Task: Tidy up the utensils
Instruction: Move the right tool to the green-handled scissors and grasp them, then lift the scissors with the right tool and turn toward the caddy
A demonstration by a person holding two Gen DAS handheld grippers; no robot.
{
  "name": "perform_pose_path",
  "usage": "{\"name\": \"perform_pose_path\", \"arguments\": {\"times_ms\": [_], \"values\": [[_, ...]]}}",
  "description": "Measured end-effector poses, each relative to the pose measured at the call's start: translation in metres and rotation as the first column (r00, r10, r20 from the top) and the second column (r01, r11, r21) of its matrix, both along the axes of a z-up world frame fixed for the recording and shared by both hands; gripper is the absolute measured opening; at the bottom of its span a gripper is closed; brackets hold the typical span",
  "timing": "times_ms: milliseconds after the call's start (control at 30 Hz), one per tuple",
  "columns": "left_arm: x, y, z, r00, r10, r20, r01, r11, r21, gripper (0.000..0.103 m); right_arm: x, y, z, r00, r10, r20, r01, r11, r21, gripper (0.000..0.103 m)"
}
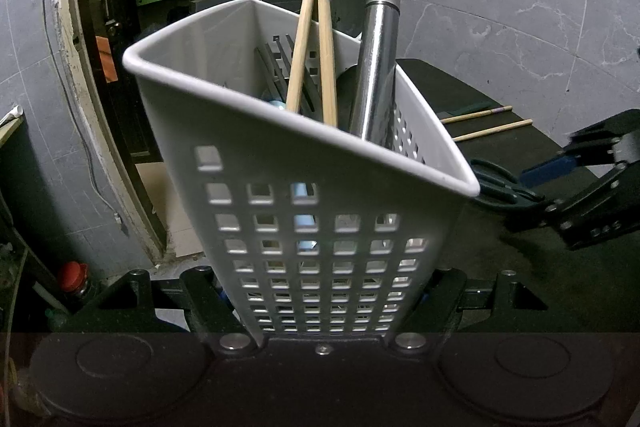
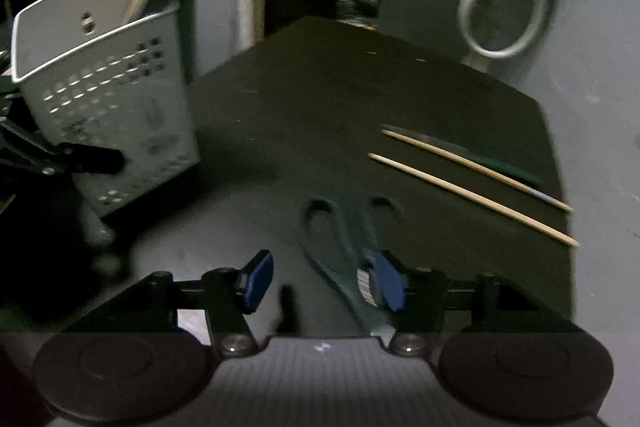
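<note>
— What's the surface?
— A dark table (image 2: 320,87).
— What lies on it?
— Two chopsticks (image 2: 472,187) beside a dark flat utensil (image 2: 480,157); the white basket (image 2: 112,107) at its left.

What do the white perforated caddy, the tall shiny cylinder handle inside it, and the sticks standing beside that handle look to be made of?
White perforated caddy: likely moulded plastic, smooth satin walls, rounded rim, neat square holes.
Tall silver cylinder handle: looks like brushed stainless steel, bright streaky reflections, metal hanging loop on top.
Pale tan chopsticks: probably bamboo or wood, matte surface with faint lengthwise grain.
</note>
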State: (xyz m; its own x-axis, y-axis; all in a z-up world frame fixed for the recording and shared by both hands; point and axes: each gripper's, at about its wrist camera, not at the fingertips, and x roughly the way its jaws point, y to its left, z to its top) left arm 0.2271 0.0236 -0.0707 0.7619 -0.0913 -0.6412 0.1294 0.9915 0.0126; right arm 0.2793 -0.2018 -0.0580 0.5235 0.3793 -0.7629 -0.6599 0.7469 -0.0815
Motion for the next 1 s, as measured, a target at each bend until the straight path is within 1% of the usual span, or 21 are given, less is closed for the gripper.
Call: {"name": "perform_pose_path", "arguments": {"times_ms": [100,200,300,367,500,533,567,633,800,900,1000], "values": [[0.0,0.0,0.0,1.0,0.003,0.0,-0.003,1.0,-0.001,0.076,0.004,0.016,-0.004,0.999,0.032,-0.004,-0.032,0.999,-0.004,0.056],[0.0,-0.001,0.0,1.0,0.004,0.0,-0.004,1.0,-0.001,0.076,0.014,0.021,-0.007,0.999,0.031,-0.031,-0.03,0.999,0.013,0.052],[0.0,-0.001,0.0,1.0,0.004,0.001,-0.004,1.0,-0.001,0.076,0.022,0.021,-0.013,0.998,0.029,-0.06,-0.029,1.0,0.004,0.046],[0.0,-0.001,0.0,1.0,0.003,0.001,-0.003,1.0,-0.001,0.076,0.027,0.02,-0.016,0.996,0.017,-0.083,-0.017,1.0,0.004,0.04],[0.0,0.0,0.0,1.0,0.003,0.001,-0.003,1.0,-0.001,0.076,0.034,0.017,-0.022,0.994,-0.01,-0.108,0.015,0.999,0.05,0.033],[0.0,-0.001,0.0,1.0,0.003,0.001,-0.003,1.0,-0.001,0.076,0.035,0.016,-0.022,0.994,-0.016,-0.105,0.021,0.998,0.054,0.027],[0.0,0.0,0.0,1.0,0.003,0.001,-0.003,1.0,-0.001,0.076,0.036,0.016,-0.022,0.995,-0.02,-0.102,0.025,0.998,0.057,0.018],[0.0,0.0,0.0,1.0,0.003,0.001,-0.003,1.0,-0.001,0.076,0.04,0.015,-0.022,0.994,-0.026,-0.107,0.033,0.997,0.07,0.007],[0.0,-0.001,0.001,1.0,0.004,0.001,-0.004,1.0,-0.003,0.076,0.047,0.014,-0.018,0.991,-0.012,-0.135,0.025,0.995,0.097,0.006],[0.0,0.0,0.0,1.0,0.003,0.001,-0.003,1.0,-0.003,0.076,0.045,0.005,-0.006,0.988,-0.004,-0.155,0.029,0.986,0.162,0.005],[-0.001,0.0,0.0,1.0,0.003,0.001,-0.003,1.0,-0.006,0.076,0.043,-0.01,0.008,0.982,0.0,-0.188,0.051,0.963,0.264,0.006]]}}
